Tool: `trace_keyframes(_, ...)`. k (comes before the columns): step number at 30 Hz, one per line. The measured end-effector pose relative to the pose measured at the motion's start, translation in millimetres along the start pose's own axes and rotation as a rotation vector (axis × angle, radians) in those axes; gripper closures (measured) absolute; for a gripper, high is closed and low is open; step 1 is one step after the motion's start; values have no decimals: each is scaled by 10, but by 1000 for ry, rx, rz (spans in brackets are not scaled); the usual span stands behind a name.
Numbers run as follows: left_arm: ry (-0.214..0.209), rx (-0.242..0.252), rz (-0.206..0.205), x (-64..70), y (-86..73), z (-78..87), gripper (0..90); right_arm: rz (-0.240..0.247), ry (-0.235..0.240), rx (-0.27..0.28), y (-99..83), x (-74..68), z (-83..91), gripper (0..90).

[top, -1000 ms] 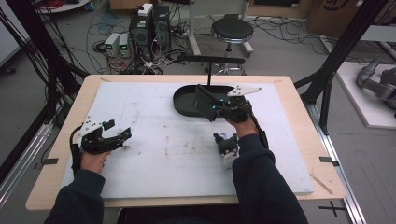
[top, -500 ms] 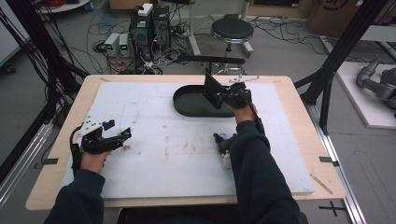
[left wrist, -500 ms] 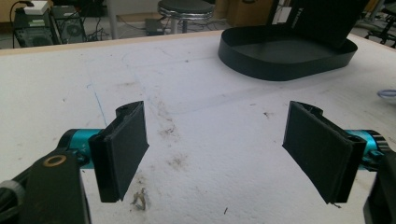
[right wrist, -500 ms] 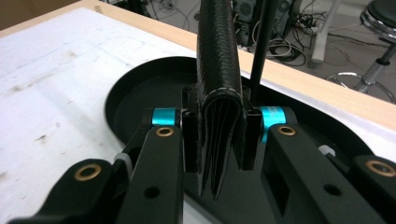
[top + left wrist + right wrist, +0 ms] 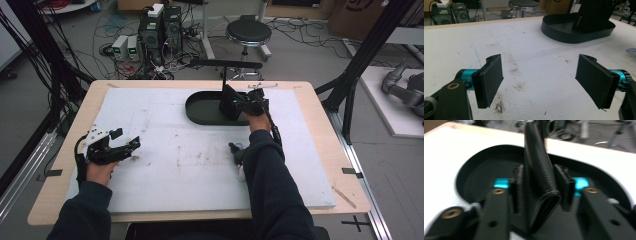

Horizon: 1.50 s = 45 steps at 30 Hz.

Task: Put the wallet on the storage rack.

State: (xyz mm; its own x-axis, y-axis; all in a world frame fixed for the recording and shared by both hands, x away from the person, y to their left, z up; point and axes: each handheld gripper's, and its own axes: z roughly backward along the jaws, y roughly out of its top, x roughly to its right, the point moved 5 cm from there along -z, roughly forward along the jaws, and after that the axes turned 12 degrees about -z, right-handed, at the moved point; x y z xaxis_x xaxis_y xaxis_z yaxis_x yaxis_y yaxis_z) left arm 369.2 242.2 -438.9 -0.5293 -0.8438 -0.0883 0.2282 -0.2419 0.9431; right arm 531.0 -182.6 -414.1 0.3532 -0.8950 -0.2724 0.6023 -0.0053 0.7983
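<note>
Black leather pouch sits clamped in right claw over tray; left claw gapes empty.

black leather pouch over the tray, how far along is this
Done: the right tongs have gripped the black leather pouch. In hand: it hangs over the black oval tray, not released. Left: setting it down. The left tongs sit open on the white tabletop.

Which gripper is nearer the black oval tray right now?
Right. The right gripper is over the black oval tray, shut on a black leather pouch. The left gripper sits open, low on the white mat's near-left side, well apart from the tray.
</note>
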Motion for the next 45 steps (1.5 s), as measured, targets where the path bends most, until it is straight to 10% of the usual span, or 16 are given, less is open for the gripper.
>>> trace_keyframes(5,-1,0,-2,5,2,0,215,68,-129,-53,-18,132,51,662)
trace_keyframes(12,-1,-2,-3,3,0,-2,215,13,-200,-102,-74,239,22,650)
trace_keyframes(17,-1,-2,-4,4,1,2,215,18,-162,-132,-117,204,-45,601)
trace_keyframes(22,1,-3,-2,-3,-2,4,215,82,-171,-126,-102,159,2,320)
trace_keyframes(35,21,12,18,-26,7,9,213,164,5,-61,-358,103,1011,219)
trace_keyframes(45,15,-5,8,-9,-6,5,213,233,-2,-63,-818,88,1235,238)
